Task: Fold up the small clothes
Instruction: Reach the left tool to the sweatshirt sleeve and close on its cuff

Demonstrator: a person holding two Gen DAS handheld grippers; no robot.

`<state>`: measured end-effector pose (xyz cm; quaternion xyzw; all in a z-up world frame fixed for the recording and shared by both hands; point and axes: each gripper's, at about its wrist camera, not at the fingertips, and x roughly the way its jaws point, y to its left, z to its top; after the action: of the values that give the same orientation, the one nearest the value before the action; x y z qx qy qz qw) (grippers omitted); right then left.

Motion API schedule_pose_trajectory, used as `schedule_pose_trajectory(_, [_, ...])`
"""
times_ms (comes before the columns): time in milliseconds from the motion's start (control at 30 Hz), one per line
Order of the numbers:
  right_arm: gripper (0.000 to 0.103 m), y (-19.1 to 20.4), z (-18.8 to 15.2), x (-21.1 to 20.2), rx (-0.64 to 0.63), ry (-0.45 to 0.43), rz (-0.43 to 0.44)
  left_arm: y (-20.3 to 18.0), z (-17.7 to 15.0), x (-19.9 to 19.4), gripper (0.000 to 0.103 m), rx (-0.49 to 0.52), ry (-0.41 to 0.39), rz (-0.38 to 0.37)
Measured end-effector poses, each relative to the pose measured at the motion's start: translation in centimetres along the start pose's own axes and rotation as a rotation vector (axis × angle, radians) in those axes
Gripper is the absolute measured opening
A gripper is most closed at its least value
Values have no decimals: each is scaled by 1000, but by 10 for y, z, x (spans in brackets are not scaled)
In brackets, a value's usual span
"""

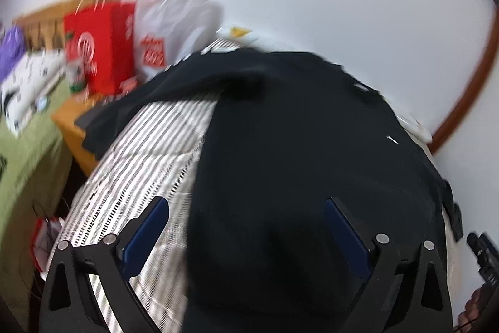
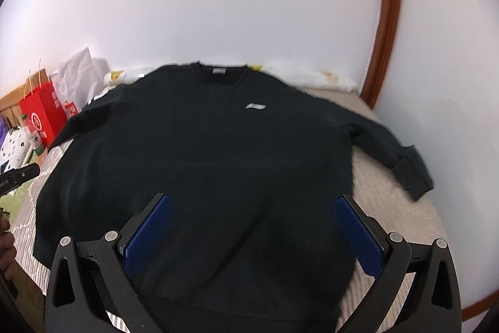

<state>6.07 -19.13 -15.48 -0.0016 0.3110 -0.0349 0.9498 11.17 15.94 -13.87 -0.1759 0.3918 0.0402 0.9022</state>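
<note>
A black long-sleeved sweatshirt (image 2: pixel 202 145) lies spread face up on a striped bed cover (image 2: pixel 389 208), collar toward the far wall, both sleeves stretched out to the sides. My right gripper (image 2: pixel 252 202) is open and empty, hovering over the lower hem. In the left wrist view the same sweatshirt (image 1: pixel 296 145) fills the middle, its left sleeve running off toward the bed edge. My left gripper (image 1: pixel 246 205) is open and empty above the sweatshirt's left side. The left wrist view is blurred by motion.
A red paper bag (image 1: pixel 99 49) and a white bag (image 1: pixel 174 27) stand at the bed's left corner, beside a wooden headboard and a green cover (image 1: pixel 25 152). A white wall and brown door frame (image 2: pixel 383 30) border the bed at the right.
</note>
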Motion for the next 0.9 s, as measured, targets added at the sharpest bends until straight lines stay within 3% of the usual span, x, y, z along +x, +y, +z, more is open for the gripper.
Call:
schedule_pose_trajectory(167, [103, 1, 1, 38, 13, 33, 48, 51, 12, 33, 84, -147, 31, -1])
schedule_pose_trajectory(400, [102, -2, 16, 75, 70, 52, 146, 82, 47, 64, 83, -256, -4, -55])
schedule_pose_trajectory(533, [102, 0, 27, 89, 46, 59, 150, 92, 71, 83, 83, -325, -12, -93])
schedule_pose_trajectory(733, [102, 4, 39, 104, 7, 62, 137, 106, 95, 119, 83, -481, -8, -238])
schedule_pose_trajectory(867, [102, 1, 45, 115, -9, 67, 149, 108, 108, 132, 83, -510, -33, -225])
schedule_pose_trajectory(900, [102, -1, 47, 119, -10, 70, 154, 108, 111, 135, 78, -511, -37, -211])
